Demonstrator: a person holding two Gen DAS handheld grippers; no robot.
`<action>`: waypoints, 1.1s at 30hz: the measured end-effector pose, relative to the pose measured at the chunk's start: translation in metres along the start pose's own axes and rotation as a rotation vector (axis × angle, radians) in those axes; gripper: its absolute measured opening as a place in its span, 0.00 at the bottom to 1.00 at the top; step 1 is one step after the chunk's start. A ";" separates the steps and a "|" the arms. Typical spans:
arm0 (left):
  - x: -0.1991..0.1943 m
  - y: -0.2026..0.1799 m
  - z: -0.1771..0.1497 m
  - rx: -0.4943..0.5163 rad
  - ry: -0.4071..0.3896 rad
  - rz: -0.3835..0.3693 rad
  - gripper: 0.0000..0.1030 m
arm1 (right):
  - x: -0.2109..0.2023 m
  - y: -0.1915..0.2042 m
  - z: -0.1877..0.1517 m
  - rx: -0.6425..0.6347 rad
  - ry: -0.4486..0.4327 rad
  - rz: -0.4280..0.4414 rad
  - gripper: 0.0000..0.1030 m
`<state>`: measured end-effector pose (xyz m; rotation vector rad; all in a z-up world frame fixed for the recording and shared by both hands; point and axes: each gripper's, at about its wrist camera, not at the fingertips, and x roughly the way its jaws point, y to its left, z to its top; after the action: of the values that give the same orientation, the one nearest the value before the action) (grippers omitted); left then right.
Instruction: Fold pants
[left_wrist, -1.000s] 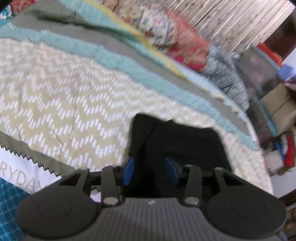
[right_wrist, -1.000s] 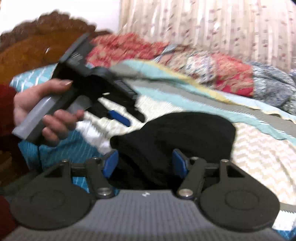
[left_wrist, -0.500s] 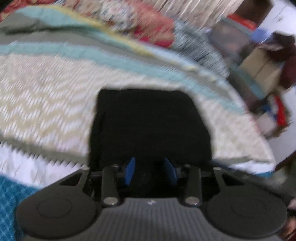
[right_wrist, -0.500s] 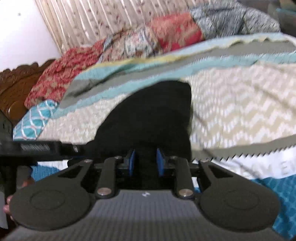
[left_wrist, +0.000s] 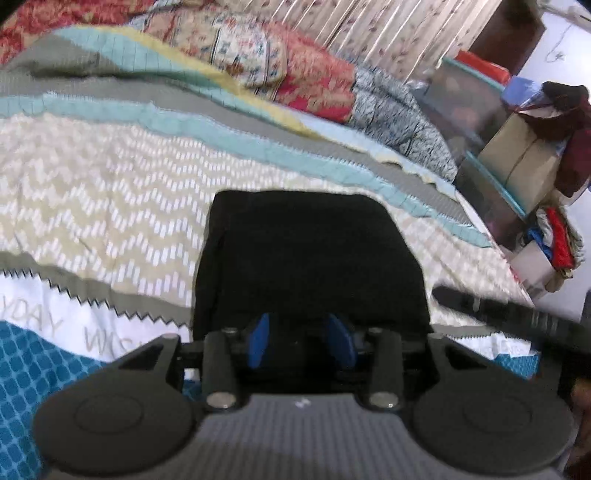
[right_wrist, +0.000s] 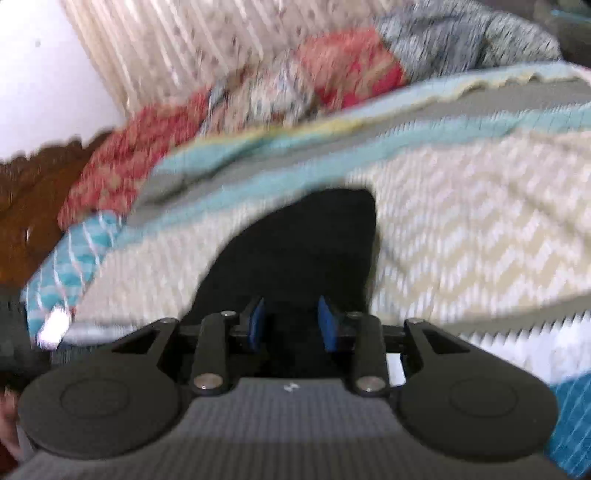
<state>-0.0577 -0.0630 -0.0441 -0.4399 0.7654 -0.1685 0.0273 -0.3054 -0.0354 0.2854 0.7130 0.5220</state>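
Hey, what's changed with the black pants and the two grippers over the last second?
The black fabric pants went from a rumpled heap to a flat folded rectangle on the zigzag-patterned bedspread. The right gripper narrowed from wide, and both it and the left gripper have just been opening slightly, cloth between their pads. The bedspread and pillows are unchanged.

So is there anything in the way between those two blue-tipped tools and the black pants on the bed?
Nothing visible. The black pants lie folded on the bedspread, and their near edge sits right between the blue pads of the left tool and the right tool. Both have just been opening.
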 end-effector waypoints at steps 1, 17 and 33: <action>0.000 -0.001 0.000 0.003 0.001 0.002 0.37 | 0.001 0.001 0.008 0.006 -0.009 0.000 0.35; 0.009 0.007 -0.017 -0.020 0.027 -0.010 0.35 | 0.115 0.015 0.022 -0.058 0.169 -0.131 0.33; -0.003 0.006 -0.022 -0.054 0.013 -0.014 0.38 | 0.098 0.033 0.013 -0.219 0.085 -0.175 0.36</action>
<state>-0.0755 -0.0635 -0.0585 -0.4956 0.7806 -0.1644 0.0872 -0.2251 -0.0655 -0.0048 0.7483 0.4425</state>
